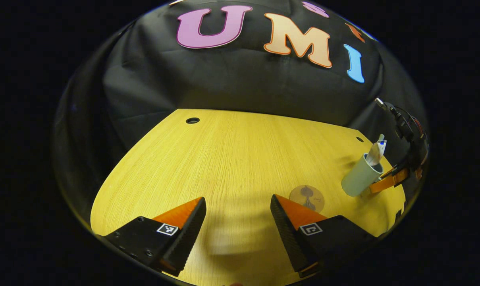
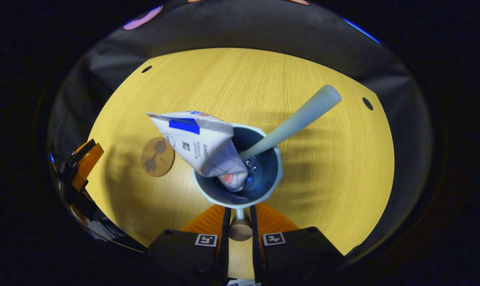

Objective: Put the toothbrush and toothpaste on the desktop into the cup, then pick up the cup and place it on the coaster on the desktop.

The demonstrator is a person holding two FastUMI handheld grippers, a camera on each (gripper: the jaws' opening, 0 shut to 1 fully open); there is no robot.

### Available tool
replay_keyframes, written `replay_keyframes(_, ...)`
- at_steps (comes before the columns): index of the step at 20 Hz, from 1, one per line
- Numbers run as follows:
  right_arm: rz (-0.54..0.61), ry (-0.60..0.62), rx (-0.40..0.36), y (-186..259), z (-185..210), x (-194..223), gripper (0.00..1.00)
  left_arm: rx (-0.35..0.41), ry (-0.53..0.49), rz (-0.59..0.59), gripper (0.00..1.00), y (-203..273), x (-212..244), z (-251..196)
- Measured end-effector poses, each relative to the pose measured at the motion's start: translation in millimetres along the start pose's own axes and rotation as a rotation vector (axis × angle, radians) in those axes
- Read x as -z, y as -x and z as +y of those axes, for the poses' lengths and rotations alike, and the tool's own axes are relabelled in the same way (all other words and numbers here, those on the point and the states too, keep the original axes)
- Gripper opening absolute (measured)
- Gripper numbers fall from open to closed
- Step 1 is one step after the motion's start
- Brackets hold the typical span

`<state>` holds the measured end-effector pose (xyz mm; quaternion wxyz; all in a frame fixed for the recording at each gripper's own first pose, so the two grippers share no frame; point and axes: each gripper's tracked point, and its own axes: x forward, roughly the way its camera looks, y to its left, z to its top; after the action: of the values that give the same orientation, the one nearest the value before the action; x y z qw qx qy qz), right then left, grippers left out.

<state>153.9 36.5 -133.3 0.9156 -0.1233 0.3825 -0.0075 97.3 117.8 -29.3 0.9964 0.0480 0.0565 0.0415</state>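
One pale blue-grey handled cup [image 2: 240,174], clamped by its handle in the right gripper [image 2: 240,222], above the yellow wooden surface [image 2: 323,167]. Inside: one white toothpaste tube [image 2: 202,145], one pale toothbrush [image 2: 295,119]. One round brown coaster [image 2: 157,156], left. Left gripper [image 1: 238,218]: wide, empty.

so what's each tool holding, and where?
Right tool: pale blue-grey ceramic cup, gripped by its handle. Left tool: open, nothing held.

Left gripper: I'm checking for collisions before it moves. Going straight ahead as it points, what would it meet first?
Probably the bare desktop. The left gripper is open, with the coaster and cup off to its right; depth is uncertain.
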Motion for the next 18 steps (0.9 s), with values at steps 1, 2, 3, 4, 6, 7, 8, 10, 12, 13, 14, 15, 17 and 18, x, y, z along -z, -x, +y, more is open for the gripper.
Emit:
replay_keyframes(1, -0.003, -0.004, 0.004, 0, 1, -1, 0.27, 0.006, 0.000, 0.002, 0.94, -2, 1, -1)
replay_keyframes(2, -0.005, -0.005, 0.007, 1, 1, -1, 0.27, 0.009, 0.001, 0.006, 0.94, -2, 3, -2)
replay_keyframes(3, -0.012, 0.003, 0.009, 2, 2, -1, 0.24, 0.012, 0.003, 0.010, 0.94, -3, 3, -2)
replay_keyframes(4, -0.016, 0.010, 0.011, 1, 3, 0, 0.24, 0.015, 0.005, 0.012, 0.94, -3, 4, -2)
replay_keyframes(6, -0.014, 0.023, 0.001, 2, 4, -1, 0.22, 0.019, 0.008, 0.010, 0.94, -3, 5, -1)
replay_keyframes(7, -0.015, 0.030, -0.005, 2, 5, -1, 0.22, 0.019, 0.009, 0.011, 0.94, -4, 5, -1)
replay_keyframes(8, -0.017, 0.042, -0.011, 2, 4, -2, 0.19, 0.020, 0.011, 0.011, 0.94, -4, 5, 0)
replay_keyframes(10, -0.025, 0.062, -0.037, 3, 7, -4, 0.22, 0.020, 0.022, 0.012, 0.94, -3, 7, 0)
replay_keyframes(12, -0.034, 0.081, -0.072, 2, 9, -7, 0.21, 0.020, 0.042, 0.016, 0.94, -4, 10, 2)
replay_keyframes(13, -0.040, 0.100, -0.082, 1, 10, -8, 0.22, 0.018, 0.051, 0.017, 0.95, -5, 11, 3)
replay_keyframes(14, -0.046, 0.125, -0.091, 2, 10, -8, 0.19, 0.016, 0.059, 0.017, 0.94, -4, 12, 6)
replay_keyframes(15, -0.052, 0.147, -0.101, 2, 10, -9, 0.21, 0.013, 0.069, 0.016, 0.95, -3, 13, 8)
replay_keyframes(17, -0.050, 0.177, -0.128, 5, 14, -9, 0.22, 0.014, 0.095, 0.017, 0.95, -3, 17, 13)
replay_keyframes(18, -0.046, 0.191, -0.138, 5, 14, -7, 0.22, 0.011, 0.109, 0.021, 0.95, -2, 20, 17)
